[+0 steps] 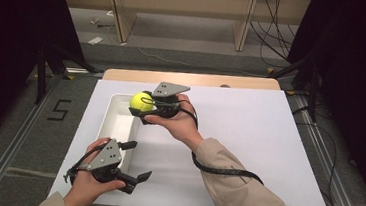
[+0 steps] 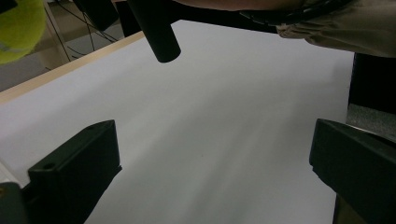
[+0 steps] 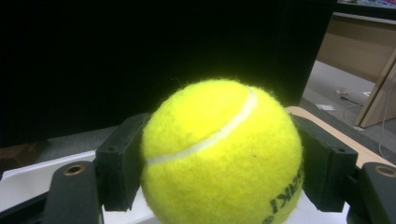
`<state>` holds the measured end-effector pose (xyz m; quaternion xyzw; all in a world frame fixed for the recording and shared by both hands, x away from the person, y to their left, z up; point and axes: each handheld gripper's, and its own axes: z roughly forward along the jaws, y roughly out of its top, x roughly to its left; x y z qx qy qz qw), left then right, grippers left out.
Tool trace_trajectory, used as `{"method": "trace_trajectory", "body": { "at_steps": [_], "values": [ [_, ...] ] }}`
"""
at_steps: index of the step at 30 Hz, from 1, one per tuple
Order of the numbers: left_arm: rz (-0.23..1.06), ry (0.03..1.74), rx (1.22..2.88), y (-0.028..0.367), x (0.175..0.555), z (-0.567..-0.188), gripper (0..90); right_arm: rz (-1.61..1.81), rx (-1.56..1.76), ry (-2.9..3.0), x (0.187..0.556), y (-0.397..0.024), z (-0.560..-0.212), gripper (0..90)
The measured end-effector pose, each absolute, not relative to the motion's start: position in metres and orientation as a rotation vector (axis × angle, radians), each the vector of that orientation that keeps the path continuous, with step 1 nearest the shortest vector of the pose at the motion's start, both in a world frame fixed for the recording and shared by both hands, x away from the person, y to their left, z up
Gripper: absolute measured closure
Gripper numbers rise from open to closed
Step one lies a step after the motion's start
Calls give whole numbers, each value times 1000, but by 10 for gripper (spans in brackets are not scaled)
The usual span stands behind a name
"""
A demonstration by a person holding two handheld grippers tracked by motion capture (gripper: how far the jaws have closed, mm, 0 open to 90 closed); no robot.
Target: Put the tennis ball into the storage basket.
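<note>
High view: the right gripper (image 1: pixel 137 110) sits just left of the middle of the picture, pointing toward 9 o'clock, and it is clenched on a yellow tennis ball (image 1: pixel 141 101). The ball is over the far end of a white tray (image 1: pixel 110 127), clear of the tray's floor as far as this view tells. The tray lies lengthwise on the white sheet (image 1: pixel 248 139) that covers the worktop (image 1: pixel 193 79), toward the sheet's left edge. At 7 o'clock from the ball, the left gripper (image 1: pixel 135 160) is held by the left hand (image 1: pixel 86 185) at the tray's near end; its jaws stand wide apart, pointing toward 3 o'clock, with nothing between them. A black cable (image 1: pixel 225 171) loops past the right sleeve (image 1: pixel 243 193).

Left gripper view: the two black jaws rise at 7 and 4 o'clock, well apart, with bare white sheet (image 2: pixel 210 130) between them. The ball (image 2: pixel 18 28) shows at 10 o'clock, and the right sleeve (image 2: pixel 336 28) at 1 o'clock.

Right gripper view: the tennis ball (image 3: pixel 222 154) is in the lower middle, and the jaws press on it from 9 and 3 o'clock. Its white seam curves across the top, and black lettering shows at 5 o'clock.
</note>
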<state>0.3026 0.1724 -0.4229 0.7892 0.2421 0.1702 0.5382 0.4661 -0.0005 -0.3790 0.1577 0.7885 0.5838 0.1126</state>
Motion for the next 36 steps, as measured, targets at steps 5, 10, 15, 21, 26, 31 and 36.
{"method": "trace_trajectory", "body": {
  "at_steps": [5,10,15,21,26,31,36],
  "values": [
    [405,576,1878,172,302,-423,12,1714,456,2321,466,3,-380,271],
    [405,574,1879,172,302,-423,12,1711,455,2323,467,5,-380,271],
    [407,574,1878,172,302,-422,13,1711,454,2326,468,8,-380,271],
    [408,573,1879,172,302,-423,13,1715,441,2325,467,12,-377,270],
    [409,572,1880,172,302,-423,13,1717,439,2330,467,14,-378,271],
    [407,570,1881,172,302,-423,13,1716,434,2337,467,17,-379,271],
    [407,569,1881,172,302,-423,14,1716,431,2343,468,20,-378,271]
  ]
}}
